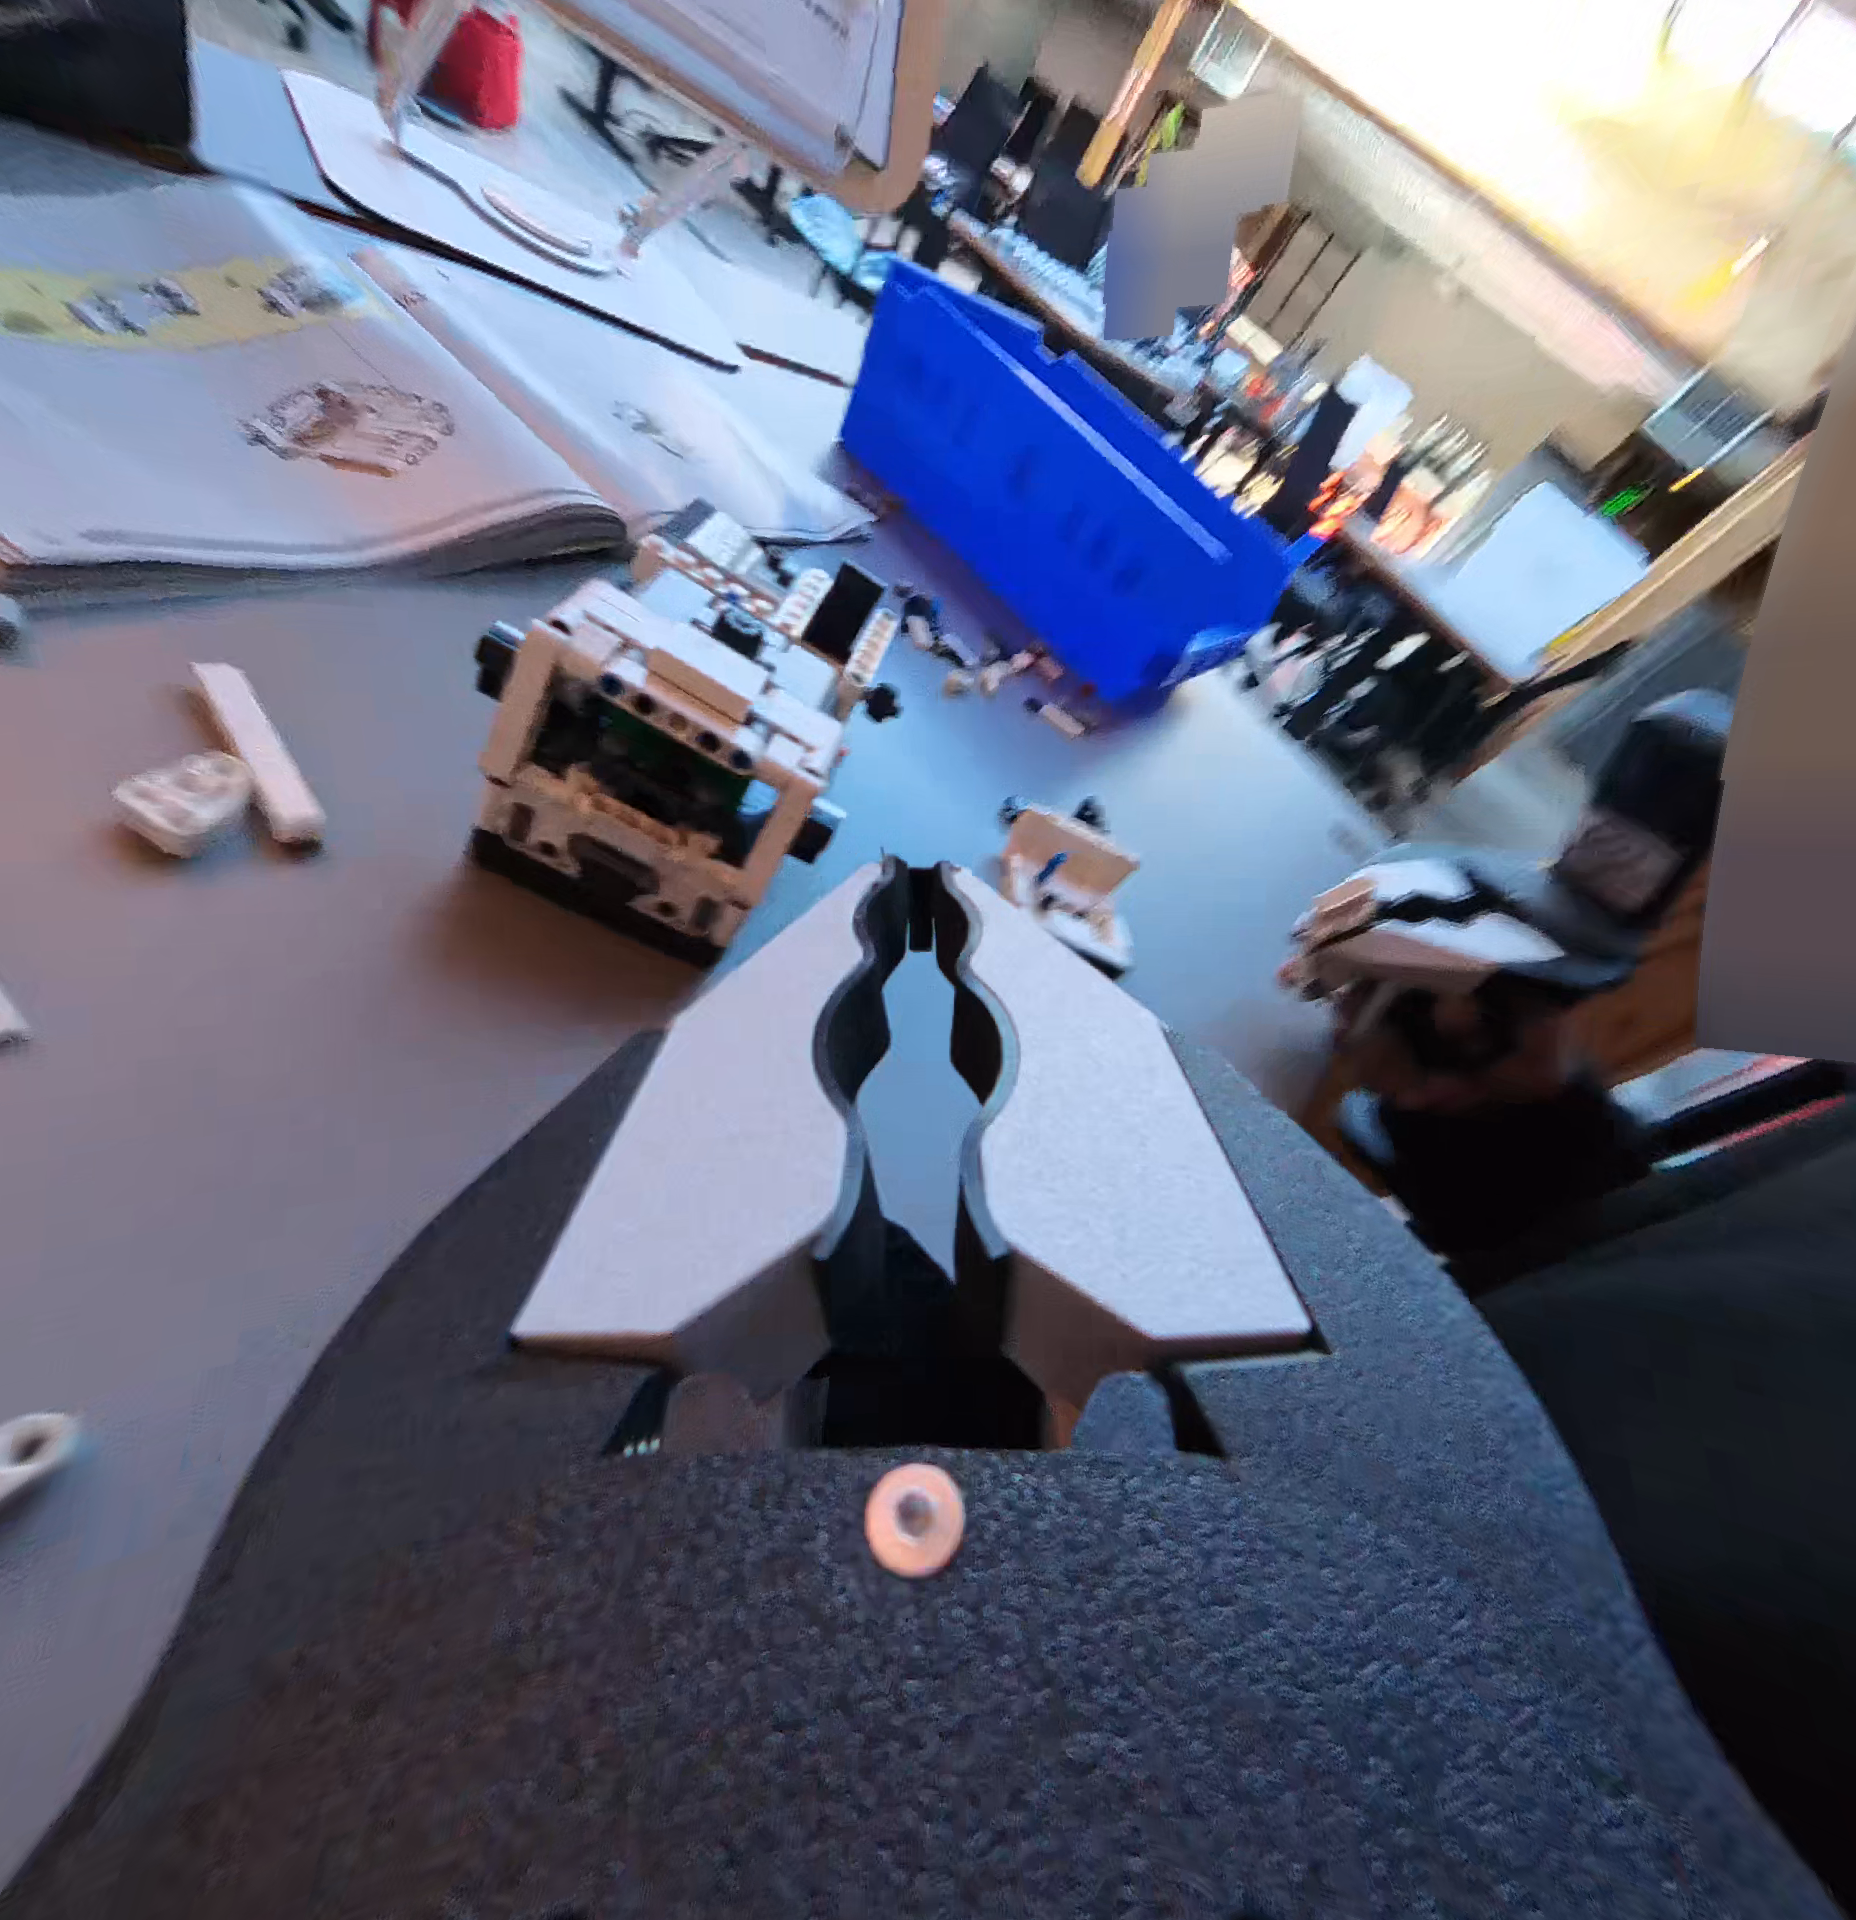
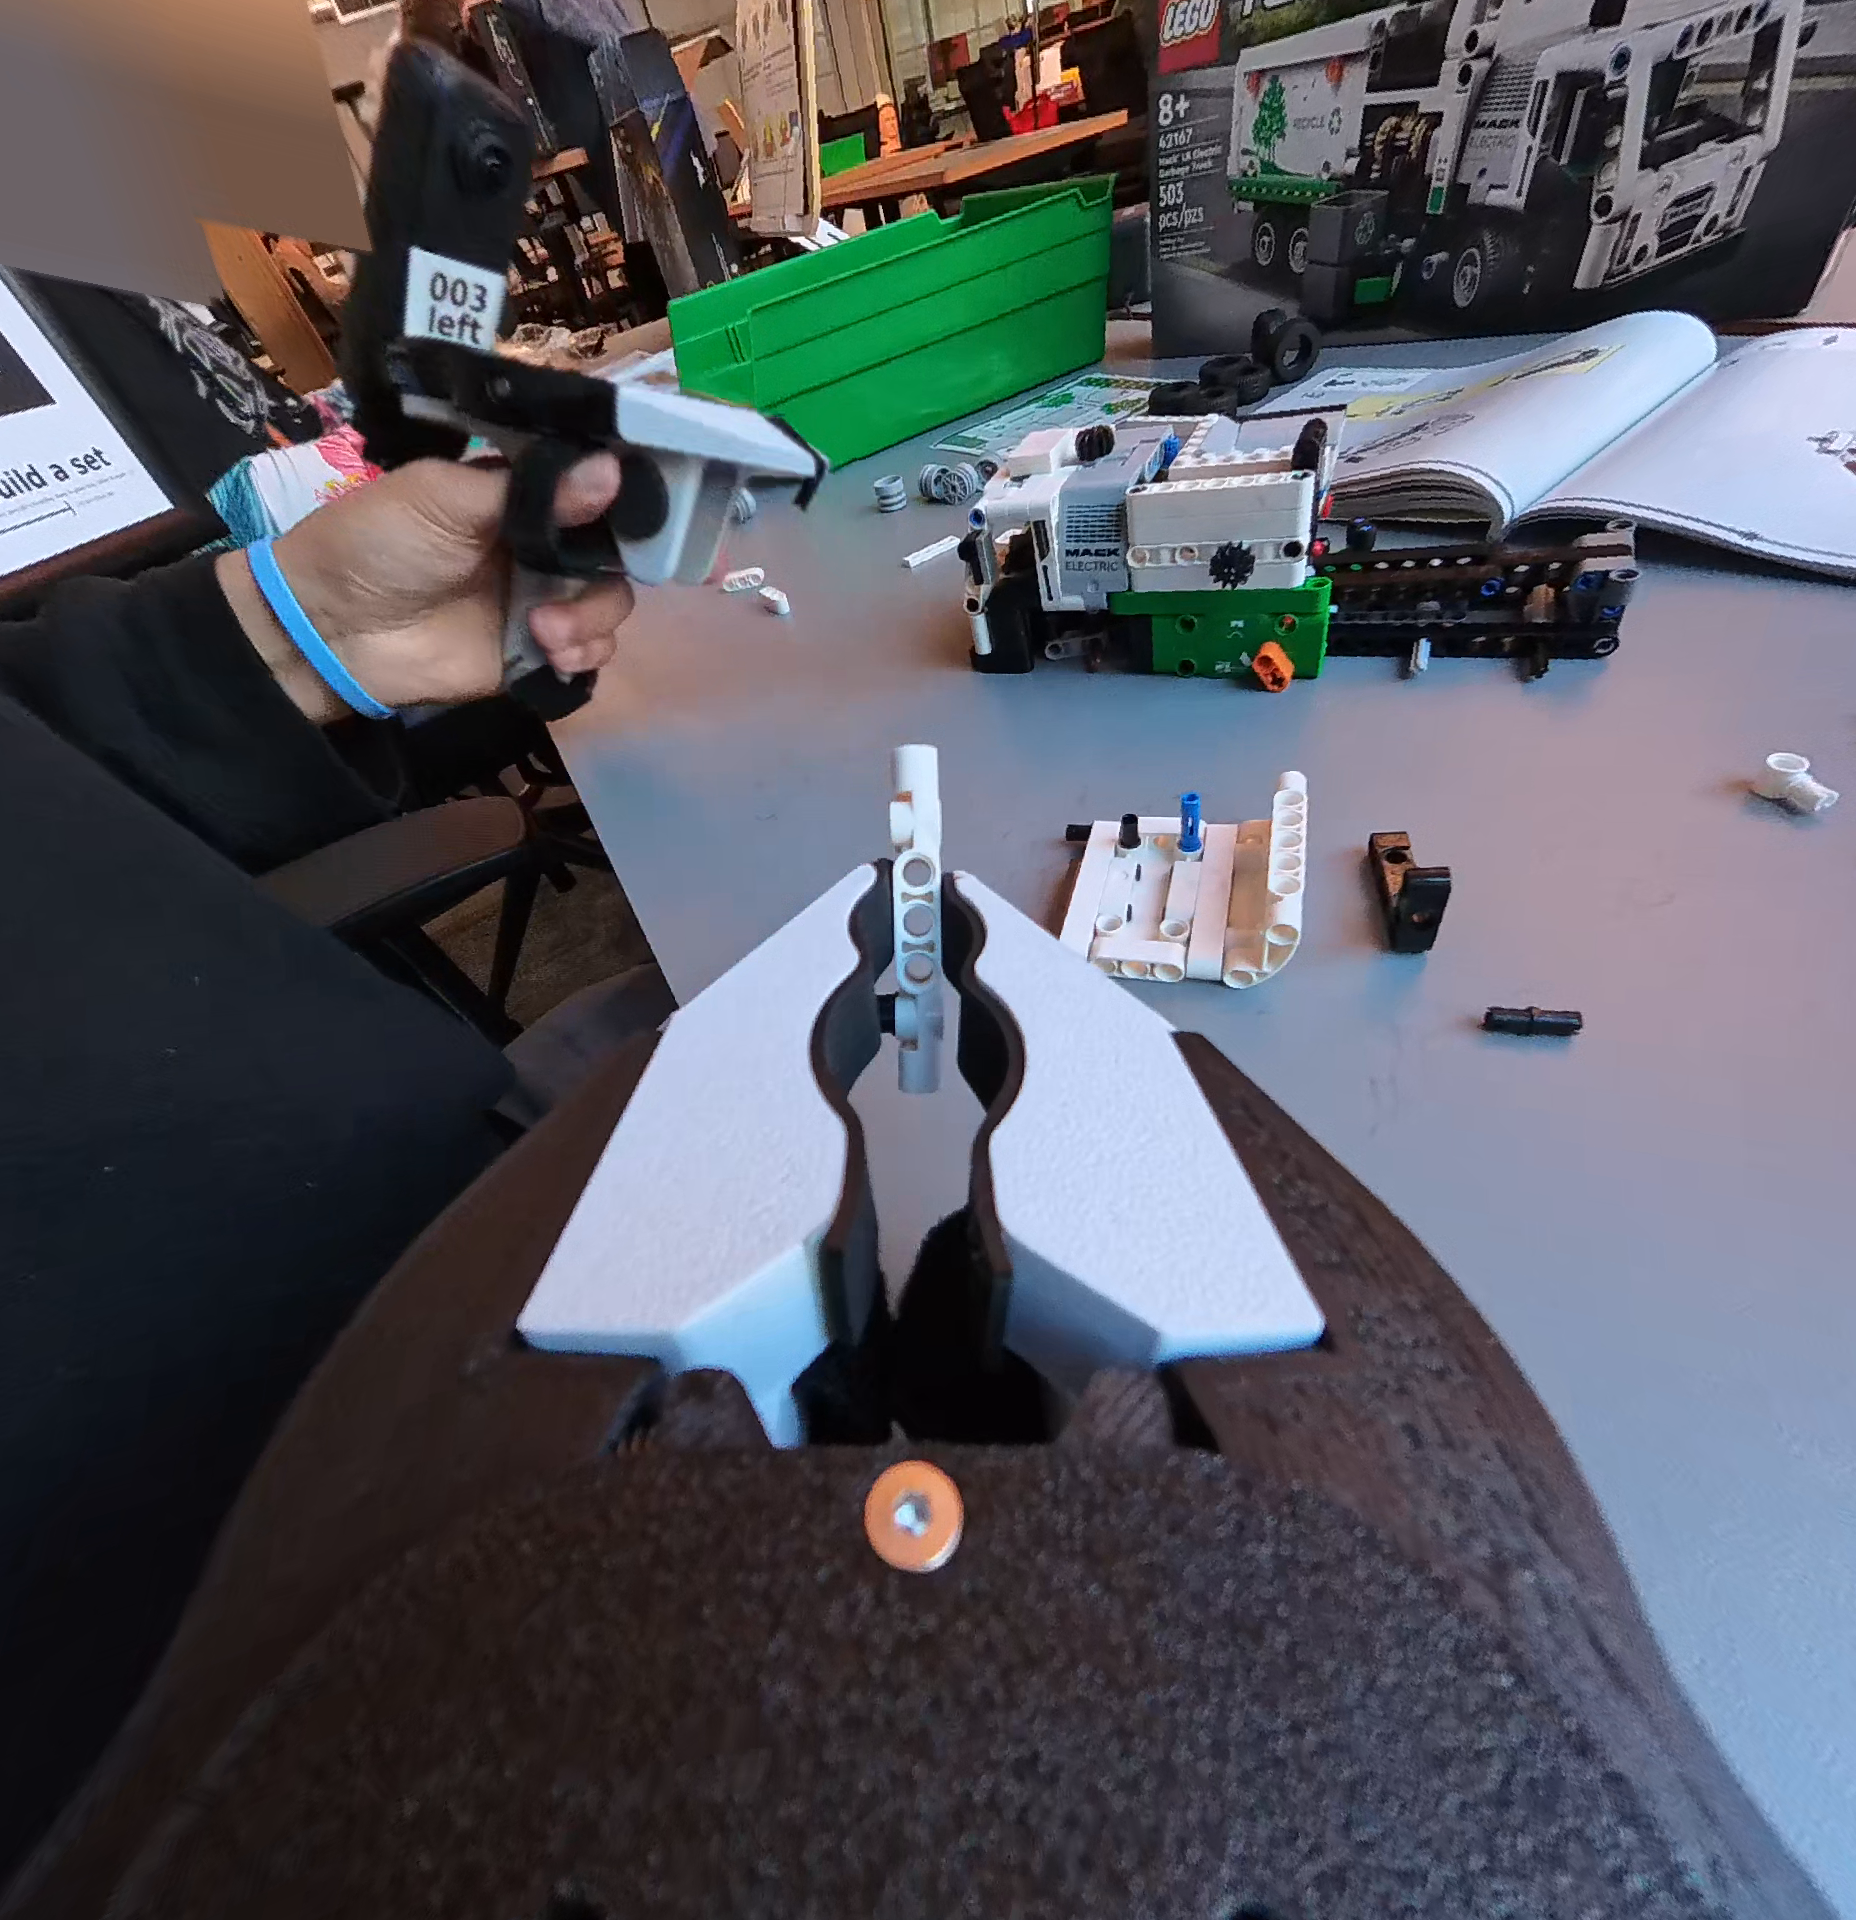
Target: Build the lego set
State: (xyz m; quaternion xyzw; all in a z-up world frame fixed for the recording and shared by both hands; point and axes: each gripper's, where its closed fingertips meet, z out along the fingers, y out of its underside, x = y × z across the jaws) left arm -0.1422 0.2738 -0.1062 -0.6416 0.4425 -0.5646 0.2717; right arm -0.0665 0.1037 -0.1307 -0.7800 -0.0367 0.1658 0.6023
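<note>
My left gripper [image 1: 916,883] is shut on a small black pin [image 1: 917,927] and is held in the air in front of the part-built white, green and black truck [image 1: 654,769]. It also shows in the right wrist view [image 2: 789,462], held by a hand at the upper left. My right gripper [image 2: 916,883] is shut on a white beam piece [image 2: 916,800] that stands upright between the fingers, above the table's near edge. A flat white panel assembly [image 2: 1194,894] with a blue pin lies just right of it. The truck [image 2: 1163,551] stands farther back.
Loose on the grey table are a black connector [image 2: 1407,894], a black pin [image 2: 1532,1020], a white joint piece [image 2: 1791,781] and tyres [image 2: 1246,364]. A green bin [image 2: 903,312], the set's box [image 2: 1506,156] and an open instruction booklet [image 2: 1630,436] stand behind. A blue bin [image 1: 1049,520] lies past the truck.
</note>
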